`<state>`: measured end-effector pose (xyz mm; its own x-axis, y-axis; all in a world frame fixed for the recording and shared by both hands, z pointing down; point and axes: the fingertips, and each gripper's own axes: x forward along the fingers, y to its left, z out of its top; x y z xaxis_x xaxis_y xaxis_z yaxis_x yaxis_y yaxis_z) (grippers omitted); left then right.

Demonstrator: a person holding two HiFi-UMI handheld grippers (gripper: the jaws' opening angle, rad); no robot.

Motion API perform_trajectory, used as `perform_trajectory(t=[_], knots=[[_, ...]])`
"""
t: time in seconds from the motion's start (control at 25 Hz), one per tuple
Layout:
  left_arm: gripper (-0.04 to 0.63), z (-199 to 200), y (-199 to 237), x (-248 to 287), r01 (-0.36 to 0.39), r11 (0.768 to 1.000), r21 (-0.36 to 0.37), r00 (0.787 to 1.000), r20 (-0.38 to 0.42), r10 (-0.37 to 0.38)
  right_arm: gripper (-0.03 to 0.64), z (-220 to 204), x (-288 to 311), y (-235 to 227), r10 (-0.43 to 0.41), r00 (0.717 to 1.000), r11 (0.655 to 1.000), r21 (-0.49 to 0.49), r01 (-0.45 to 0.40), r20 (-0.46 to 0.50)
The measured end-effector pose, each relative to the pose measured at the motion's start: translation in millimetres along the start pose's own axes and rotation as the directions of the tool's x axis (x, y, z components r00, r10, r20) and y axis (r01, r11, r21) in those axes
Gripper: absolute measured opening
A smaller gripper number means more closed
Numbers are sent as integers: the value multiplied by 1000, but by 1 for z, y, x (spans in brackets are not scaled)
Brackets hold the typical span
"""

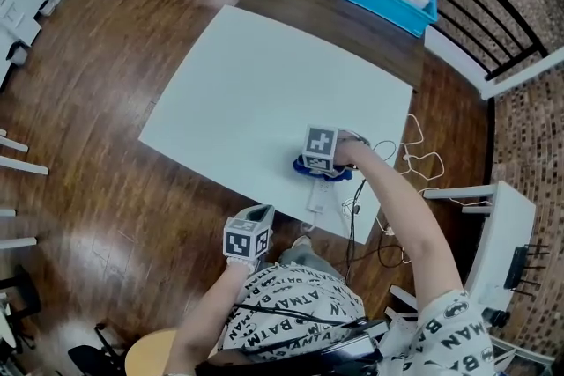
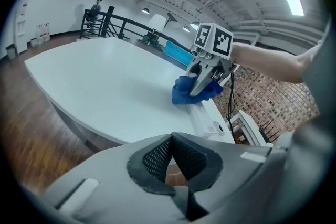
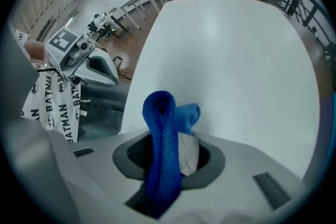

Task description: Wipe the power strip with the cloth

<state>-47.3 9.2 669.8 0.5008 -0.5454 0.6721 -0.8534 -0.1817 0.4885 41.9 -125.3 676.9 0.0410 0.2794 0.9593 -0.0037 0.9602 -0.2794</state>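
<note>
Jaws of the right gripper [image 3: 165, 150] clamp the one blue cloth [image 3: 161, 128], which rests on the far end of the single power strip [image 1: 317, 196] directly beneath them. The strip lies at the desk's [image 1: 264, 84] near edge, its other end reaching that edge. Beyond these jaws the white top stretches wide. The left gripper [image 2: 170, 139] hangs off the desk, short of the edge, jaws closed on nothing, with the strip ahead of them.

Head view: steeply down from overhead. Left gripper view: from the left tool [image 2: 170, 157], low off the surface's [image 2: 105, 76] near edge. Right gripper view: from the right tool [image 3: 168, 152], close above that shared surface.
</note>
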Motion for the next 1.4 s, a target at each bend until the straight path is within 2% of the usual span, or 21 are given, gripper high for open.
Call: perform_trajectory(t=[0.24, 0.44, 0.6, 0.64, 0.72, 0.84, 0.96, 1.24, 1.4], knots=[[-12, -2, 11, 0, -12, 1000, -6, 1000, -17, 12, 127, 5, -16, -32, -52, 994, 992, 121, 40, 98], [-12, 1, 13, 0, -18, 1000, -3, 999, -26, 18, 127, 2, -25, -55, -117, 984, 979, 179, 93, 131], [-12, 15, 14, 7, -19, 1000, 4, 1000, -17, 19, 127, 17, -42, -55, -164, 955, 975, 186, 119, 249], [-12, 19, 13, 9, -17, 1000, 6, 1000, -12, 17, 127, 19, -50, -53, -179, 937, 969, 219, 116, 299], [-12, 28, 9, 14, -5, 1000, 15, 1000, -2, 5, 126, 20, -67, -45, -222, 882, 945, 314, 90, 416], [-12, 47, -6, 18, 29, 999, 45, 999, 22, -30, 126, -7, -74, -34, -333, 795, 871, 488, 53, 508], [-12, 73, -16, 13, 48, 996, 75, 996, 66, -53, 124, -28, -71, -15, -420, 715, 794, 608, -9, 560], [-12, 110, -46, 14, 81, 989, 122, 987, 127, -96, 123, -93, -67, 36, -602, 567, 600, 787, -145, 563], [-12, 111, -61, 20, 99, 985, 143, 986, 122, -116, 121, -113, -65, 65, -671, 507, 531, 828, -181, 541]])
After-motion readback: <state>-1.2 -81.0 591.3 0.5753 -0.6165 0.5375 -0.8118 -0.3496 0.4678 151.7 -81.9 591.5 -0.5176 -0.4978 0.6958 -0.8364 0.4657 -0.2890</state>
